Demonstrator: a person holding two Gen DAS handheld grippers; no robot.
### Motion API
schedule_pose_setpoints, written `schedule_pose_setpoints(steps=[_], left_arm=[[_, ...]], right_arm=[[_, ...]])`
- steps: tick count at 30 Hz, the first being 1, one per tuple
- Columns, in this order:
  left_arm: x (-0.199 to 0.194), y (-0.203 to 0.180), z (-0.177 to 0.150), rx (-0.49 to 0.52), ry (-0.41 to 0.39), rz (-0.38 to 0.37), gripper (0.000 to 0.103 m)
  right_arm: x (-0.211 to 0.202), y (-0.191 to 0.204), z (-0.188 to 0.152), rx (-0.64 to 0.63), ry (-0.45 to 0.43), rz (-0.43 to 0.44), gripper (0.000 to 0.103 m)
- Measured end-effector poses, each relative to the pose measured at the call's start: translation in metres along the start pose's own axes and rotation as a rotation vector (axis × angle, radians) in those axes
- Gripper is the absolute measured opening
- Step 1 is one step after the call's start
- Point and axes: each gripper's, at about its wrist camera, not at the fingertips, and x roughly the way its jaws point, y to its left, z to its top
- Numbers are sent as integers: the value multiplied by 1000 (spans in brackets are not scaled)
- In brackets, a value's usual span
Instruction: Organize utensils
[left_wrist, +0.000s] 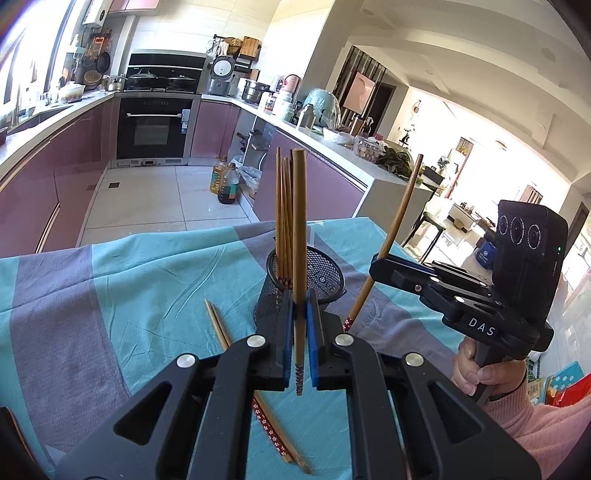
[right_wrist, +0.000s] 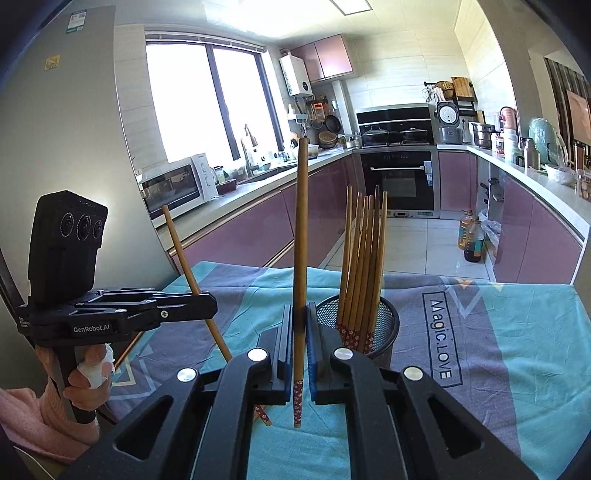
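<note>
Kitchen tabletop (left_wrist: 110, 295): left gripper (left_wrist: 298, 332) and right gripper (right_wrist: 300, 350) are each clenching an upright chopstick (left_wrist: 299, 229) beside the mesh holder (right_wrist: 384, 325).

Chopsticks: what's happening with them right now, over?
Left gripper and right gripper each shut on one upright chopstick. Several already stand in the mesh holder. Loose pair lies on the cloth. Nothing blocking the holder.

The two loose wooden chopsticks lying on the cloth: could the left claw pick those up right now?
Probably not yet: the left claw is shut on another wooden chopstick. Nothing covers the two loose wooden chopsticks, which lie just left of it.
</note>
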Motion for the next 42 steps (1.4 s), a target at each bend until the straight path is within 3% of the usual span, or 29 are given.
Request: schedule_pose_setpoints(steps=[42], left_arm=[[-4,-15,26,64,-77,-20,7]], right_arm=[[-16,0,22,-44,-74,-22,6]])
